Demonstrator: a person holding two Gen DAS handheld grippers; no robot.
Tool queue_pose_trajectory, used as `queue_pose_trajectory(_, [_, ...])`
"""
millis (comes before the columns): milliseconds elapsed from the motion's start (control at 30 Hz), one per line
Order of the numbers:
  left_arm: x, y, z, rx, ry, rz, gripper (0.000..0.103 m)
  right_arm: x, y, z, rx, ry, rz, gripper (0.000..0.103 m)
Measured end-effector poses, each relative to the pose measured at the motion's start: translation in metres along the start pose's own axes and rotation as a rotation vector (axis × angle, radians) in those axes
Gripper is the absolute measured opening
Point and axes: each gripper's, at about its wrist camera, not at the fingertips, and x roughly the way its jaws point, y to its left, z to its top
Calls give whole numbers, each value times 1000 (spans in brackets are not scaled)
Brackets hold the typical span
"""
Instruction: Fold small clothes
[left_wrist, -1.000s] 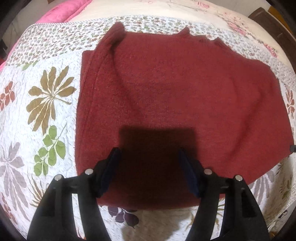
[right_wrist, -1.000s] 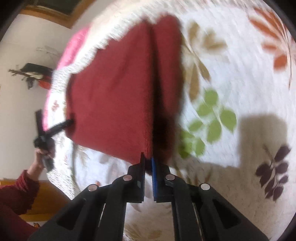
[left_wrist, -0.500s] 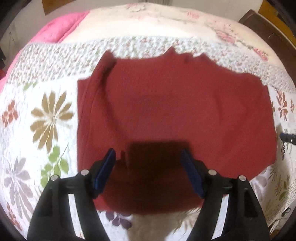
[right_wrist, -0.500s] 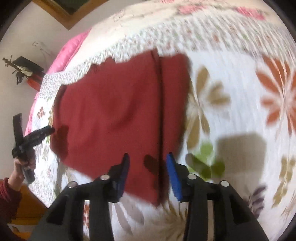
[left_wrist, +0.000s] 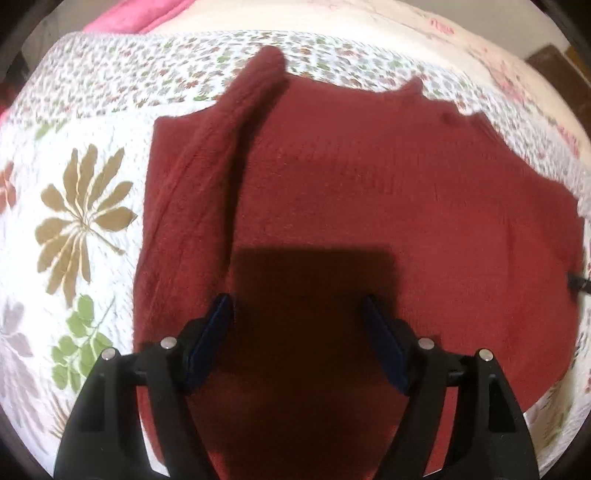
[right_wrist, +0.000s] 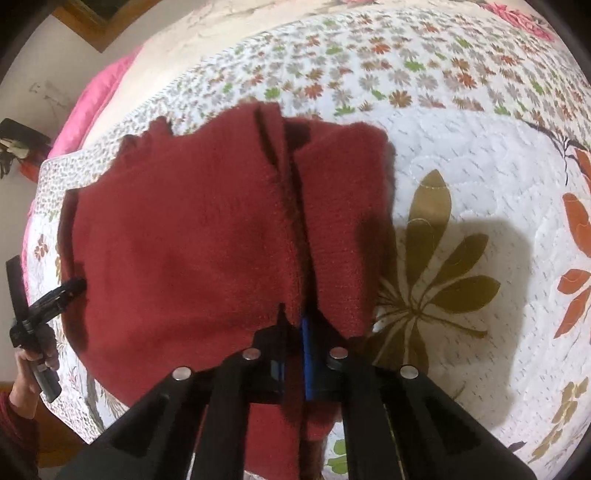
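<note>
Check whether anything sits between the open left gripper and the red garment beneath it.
Nothing visible does. The left gripper hangs open over the red garment with only its own shadow on the cloth; the right gripper is shut on the garment's edge.

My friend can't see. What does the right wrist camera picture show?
The right tongs are shut on the near edge of a dark red sweater lying on a flowery quilt. At the far left, a hand holds the left tongs.
</note>
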Motion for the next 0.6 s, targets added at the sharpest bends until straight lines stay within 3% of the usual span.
queue_pose_trajectory(100, [-2, 0, 0, 10, 4, 6, 75, -1, -2, 0, 6, 0, -3, 6])
queue_pose_trajectory(167, [-5, 0, 2, 3, 10, 5, 74, -8, -1, -2, 33, -15, 38, 15])
queue_pose_trajectory(233, [-16, -3, 5, -12, -4, -11, 74, -22, -2, -7, 51, -45, 63, 41])
queue_pose_trajectory(400, [-52, -13, 4, -8, -75, -79, 76, -46, 2, -28, 27, -93, 19, 69])
queue_pose_trajectory(600, [-79, -42, 3, 54, -126, -89, 78, -30, -3, -40, 20, -34, 14, 70])
